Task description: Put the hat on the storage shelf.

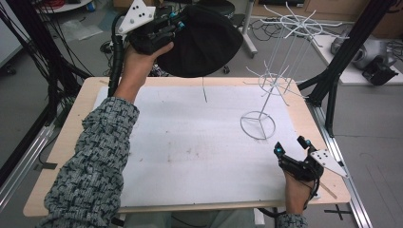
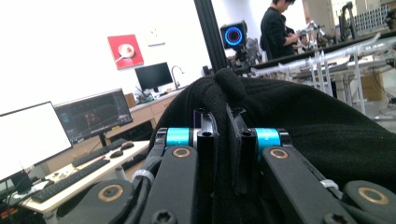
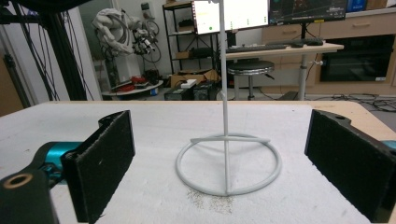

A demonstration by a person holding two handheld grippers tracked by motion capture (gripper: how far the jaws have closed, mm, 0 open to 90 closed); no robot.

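My left gripper (image 1: 177, 24) is raised high above the far left of the table, shut on a black knitted hat (image 1: 202, 42). The hat hangs from the jaws to the right, well off the table. In the left gripper view the jaws pinch a fold of the hat (image 2: 299, 116) between the pads. A white wire stand (image 1: 280, 76) with spokes at two levels rises from a ring base (image 1: 257, 125) on the right of the white mat. My right gripper (image 1: 291, 146) rests open near the front right corner, pointing at the ring base (image 3: 229, 165), nothing between its pads.
A white foam mat (image 1: 190, 152) covers most of the wooden table (image 1: 62, 147). A thin dark strand (image 1: 204, 92) lies or hangs near the mat's far edge. Black frame posts (image 1: 342, 52) stand at the right. Desks, monitors (image 2: 93, 114) and a person (image 2: 275, 28) are in the background.
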